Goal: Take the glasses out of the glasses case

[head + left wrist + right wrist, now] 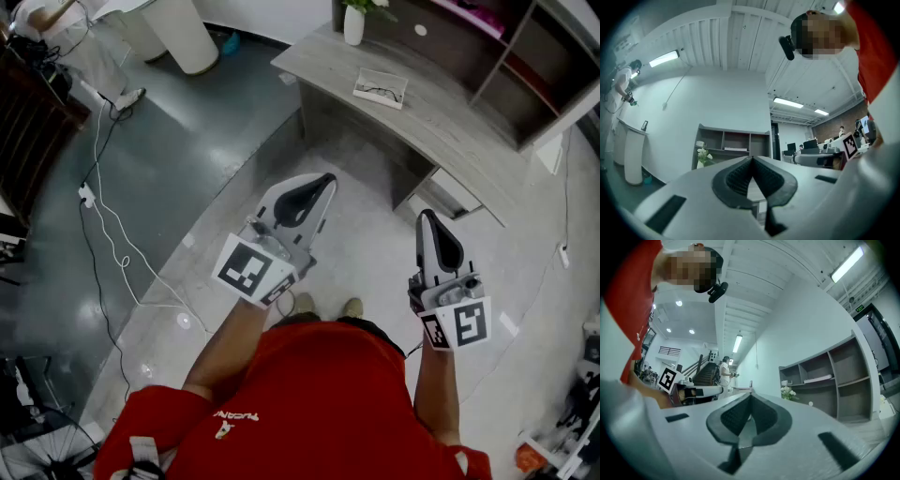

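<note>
An open white glasses case (pixel 380 89) with dark-framed glasses in it lies on the grey curved desk (pixel 441 127), far ahead of both grippers. My left gripper (pixel 323 183) is held in the air in front of my body, its jaws shut with nothing between them. My right gripper (pixel 427 217) hovers beside it, jaws also shut and empty. In the left gripper view the left gripper (pixel 751 159) shows its pads meeting at the tip. The right gripper view shows the right gripper (pixel 750 394) the same way. Neither gripper view shows the case.
A white vase with a plant (pixel 353 23) stands at the desk's far end, and a shelf unit (pixel 525 66) rises behind the desk. A white cable (pixel 112 234) trails over the floor at left. A white pedestal (pixel 178 33) and another person (pixel 56 19) are at the far left.
</note>
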### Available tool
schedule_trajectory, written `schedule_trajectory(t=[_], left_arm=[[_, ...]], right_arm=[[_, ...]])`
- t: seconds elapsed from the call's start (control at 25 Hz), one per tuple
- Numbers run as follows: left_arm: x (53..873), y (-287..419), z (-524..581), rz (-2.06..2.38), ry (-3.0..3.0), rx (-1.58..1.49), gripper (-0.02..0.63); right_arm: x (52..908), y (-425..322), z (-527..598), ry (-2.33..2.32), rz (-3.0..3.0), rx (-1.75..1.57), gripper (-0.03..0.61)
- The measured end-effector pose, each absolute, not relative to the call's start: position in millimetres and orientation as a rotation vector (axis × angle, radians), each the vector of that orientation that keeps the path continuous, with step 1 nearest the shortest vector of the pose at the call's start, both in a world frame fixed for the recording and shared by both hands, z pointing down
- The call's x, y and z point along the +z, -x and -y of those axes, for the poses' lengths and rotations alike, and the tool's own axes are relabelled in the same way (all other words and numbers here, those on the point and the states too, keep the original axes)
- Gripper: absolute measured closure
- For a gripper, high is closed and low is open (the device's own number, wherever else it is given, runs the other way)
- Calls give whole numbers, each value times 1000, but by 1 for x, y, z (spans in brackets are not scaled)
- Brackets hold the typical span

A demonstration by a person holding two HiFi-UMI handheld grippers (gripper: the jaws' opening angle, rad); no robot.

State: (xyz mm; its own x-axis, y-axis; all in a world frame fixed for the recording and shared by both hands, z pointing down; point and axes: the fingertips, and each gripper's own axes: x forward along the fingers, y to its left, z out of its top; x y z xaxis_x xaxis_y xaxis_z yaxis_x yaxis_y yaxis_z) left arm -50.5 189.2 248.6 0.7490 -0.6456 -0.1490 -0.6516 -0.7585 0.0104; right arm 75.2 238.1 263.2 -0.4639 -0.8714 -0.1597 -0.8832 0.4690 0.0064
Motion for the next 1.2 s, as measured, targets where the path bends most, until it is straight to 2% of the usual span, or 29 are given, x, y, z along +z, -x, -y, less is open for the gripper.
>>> schedule_trajectory(t=[0.4,0.88,1.2], left_arm=[[253,28,-190,-1112,2879,207,604],[250,-18,-182,-1194,2806,165,604],[253,-27,-154,-1206,2792,140,604]], right_arm=[[270,-96,-240,1475,-2582,84,574],[273,-158,-228,1400,-2617,113,574],[275,-162,-195,1369,-2635,133,574]])
